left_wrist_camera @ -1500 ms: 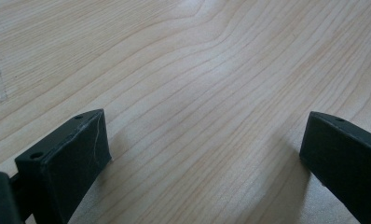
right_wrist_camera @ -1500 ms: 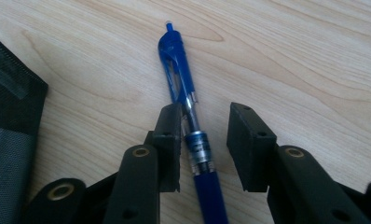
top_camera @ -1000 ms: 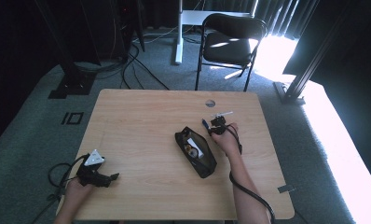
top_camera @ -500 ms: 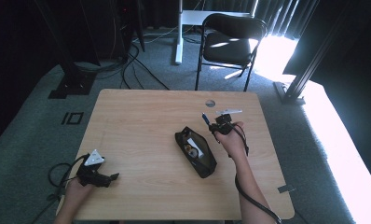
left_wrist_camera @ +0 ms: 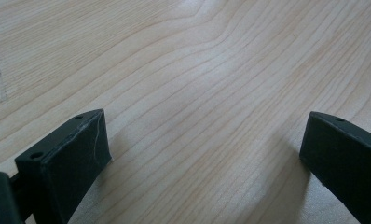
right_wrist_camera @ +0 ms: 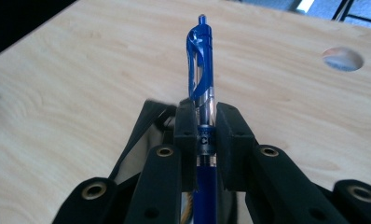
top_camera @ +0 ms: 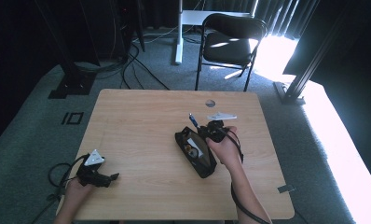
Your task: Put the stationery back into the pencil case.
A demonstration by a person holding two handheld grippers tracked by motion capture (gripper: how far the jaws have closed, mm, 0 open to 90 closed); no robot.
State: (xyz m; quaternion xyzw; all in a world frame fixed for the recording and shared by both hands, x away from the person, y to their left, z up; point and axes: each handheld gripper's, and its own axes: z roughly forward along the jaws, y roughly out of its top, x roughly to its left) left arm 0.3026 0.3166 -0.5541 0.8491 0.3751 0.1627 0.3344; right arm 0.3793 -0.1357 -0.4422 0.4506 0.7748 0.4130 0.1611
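A blue pen [right_wrist_camera: 201, 84] with a clip and silver band is clamped between the pads of my right gripper [right_wrist_camera: 205, 122], which is shut on it. In the high view that right gripper [top_camera: 203, 129] hovers over the far end of an open black pouch [top_camera: 195, 153] lying mid-table, and the blue pen [top_camera: 193, 121] sticks out toward the far left. The pouch's dark opening [right_wrist_camera: 146, 122] lies just below the jaws. My left gripper [top_camera: 110, 178] rests on the table at the near left; its jaws stand wide apart with only bare wood between the fingertips [left_wrist_camera: 76, 154].
The light wooden table [top_camera: 141, 121] has a round cable hole [top_camera: 210, 103] near its far edge. A black folding chair [top_camera: 230, 44] stands beyond the table on grey carpet. Cables trail on the floor at the far left.
My right gripper has risen with the pen and come back toward me and leftward, from beside the pouch to over its far end. The left gripper has stayed put.
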